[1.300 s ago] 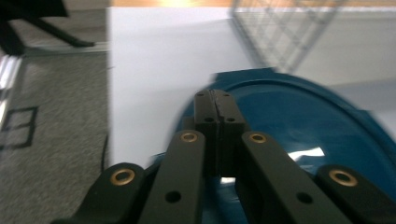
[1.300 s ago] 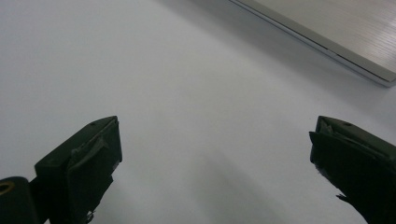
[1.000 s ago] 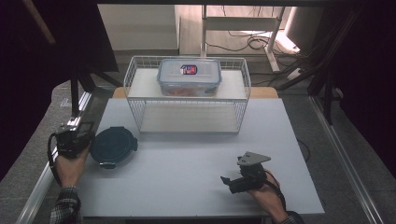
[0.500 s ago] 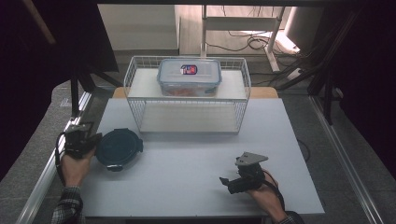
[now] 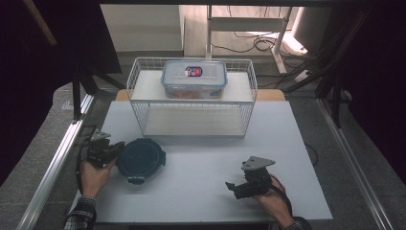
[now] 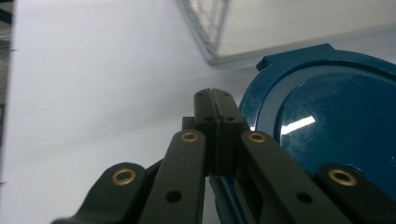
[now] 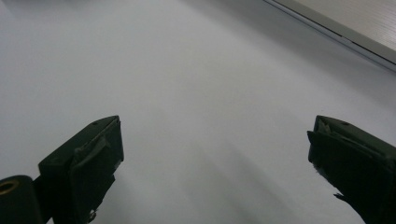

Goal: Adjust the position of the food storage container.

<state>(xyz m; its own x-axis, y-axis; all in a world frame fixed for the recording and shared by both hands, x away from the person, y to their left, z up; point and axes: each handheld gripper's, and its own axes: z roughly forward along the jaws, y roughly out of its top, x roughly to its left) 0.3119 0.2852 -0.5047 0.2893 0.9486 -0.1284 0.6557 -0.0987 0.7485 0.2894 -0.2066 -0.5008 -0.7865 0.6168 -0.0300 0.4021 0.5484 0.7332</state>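
A round dark-blue container (image 5: 141, 160) lies on the white table (image 5: 201, 201) at the front left. My left gripper (image 5: 115, 148) is shut, its closed jaws lying against the container's left rim. In the left gripper view the jaws (image 6: 212, 93) meet with nothing seen between them, and the blue container (image 6: 336, 121) sits just to their right. My right gripper (image 5: 232, 189) rests low at the front right, open. In the right gripper view its jaws (image 7: 215, 154) stand wide apart over bare white table.
A white wire basket (image 5: 191, 120) stands at the back middle of the table, and a clear lidded food box (image 5: 194, 79) sits at its far side. A metal rail (image 5: 57, 163) runs along the left edge. Cables and dark stands lie beyond the table.
My left gripper has moved to the right, and the blue container has shifted right with it. The right gripper has stayed where it was.
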